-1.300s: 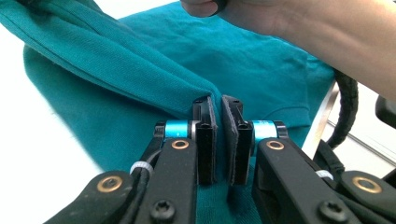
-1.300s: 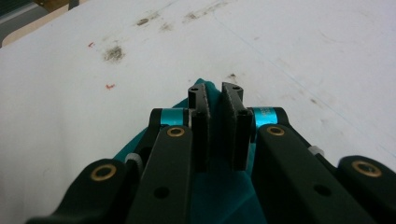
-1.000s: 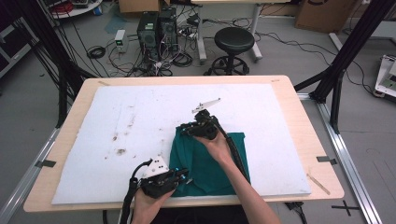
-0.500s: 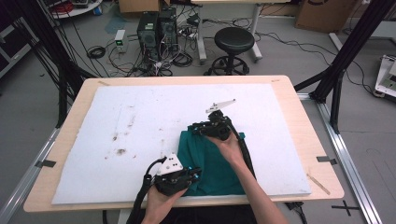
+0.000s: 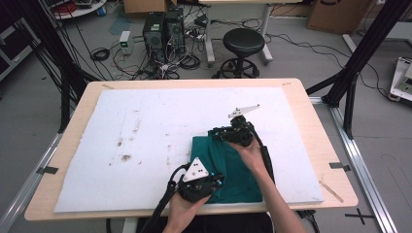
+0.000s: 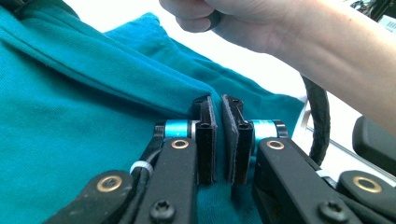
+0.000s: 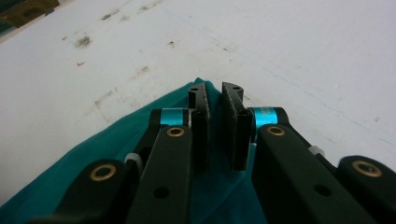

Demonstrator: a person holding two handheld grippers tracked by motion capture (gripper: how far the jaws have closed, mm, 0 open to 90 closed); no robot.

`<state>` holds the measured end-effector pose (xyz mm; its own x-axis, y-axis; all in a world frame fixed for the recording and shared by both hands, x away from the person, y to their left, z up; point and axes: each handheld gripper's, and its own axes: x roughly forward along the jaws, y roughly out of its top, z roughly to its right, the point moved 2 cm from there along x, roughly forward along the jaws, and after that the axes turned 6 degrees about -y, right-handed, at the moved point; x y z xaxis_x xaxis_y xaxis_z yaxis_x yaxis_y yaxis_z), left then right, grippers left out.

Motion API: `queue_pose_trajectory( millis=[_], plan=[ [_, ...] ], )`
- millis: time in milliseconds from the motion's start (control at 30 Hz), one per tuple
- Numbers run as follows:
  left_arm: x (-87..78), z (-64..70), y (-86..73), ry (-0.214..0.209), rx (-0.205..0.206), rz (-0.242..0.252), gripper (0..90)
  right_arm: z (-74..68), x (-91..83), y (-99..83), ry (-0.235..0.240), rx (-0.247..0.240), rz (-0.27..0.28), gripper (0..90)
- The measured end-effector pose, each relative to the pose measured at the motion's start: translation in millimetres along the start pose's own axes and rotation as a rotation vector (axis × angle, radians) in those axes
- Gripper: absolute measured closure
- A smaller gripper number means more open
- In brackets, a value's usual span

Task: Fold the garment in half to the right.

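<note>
A teal cloth lies folded on the white foam board, near the table's front edge. My left gripper sits at the cloth's near left edge. In the left gripper view the left gripper has its jaws pressed together on a fold of the cloth. My right gripper is at the cloth's far left corner. In the right gripper view the right gripper is shut on the pointed corner of the cloth, just above the board.
The foam board covers most of the wooden table and carries brown stains at its left. The person's right hand and its cable are close beyond the left jaws. A stool and computers stand behind the table.
Both grippers have moved to the right, and the teal cloth has shifted right with them. The right gripper also went slightly farther from the front edge.
</note>
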<state>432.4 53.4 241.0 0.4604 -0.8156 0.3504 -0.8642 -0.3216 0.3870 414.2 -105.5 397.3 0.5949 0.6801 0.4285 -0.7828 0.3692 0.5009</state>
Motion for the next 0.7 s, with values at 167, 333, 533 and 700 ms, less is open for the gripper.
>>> queue_pose_trajectory(
  millis=[167,333,533,700],
  plan=[
    [9.0,5.6,4.2,-0.005,0.003,0.004,84.0,6.6,-7.5,-4.5,-0.006,0.004,0.005,83.2],
    [20.5,11.2,8.5,-0.009,0.011,-0.005,84.0,14.2,-16.4,-9.9,-0.006,0.02,0.015,83.2],
    [35.3,15.2,10.1,-0.013,0.009,-0.023,83.9,23.8,-23.8,-18.3,-0.013,0.036,0.02,83.1],
    [44.2,16.4,12.0,-0.011,0.003,-0.043,83.9,29.2,-25.1,-24.3,-0.026,0.047,0.017,83.0]
  ],
)
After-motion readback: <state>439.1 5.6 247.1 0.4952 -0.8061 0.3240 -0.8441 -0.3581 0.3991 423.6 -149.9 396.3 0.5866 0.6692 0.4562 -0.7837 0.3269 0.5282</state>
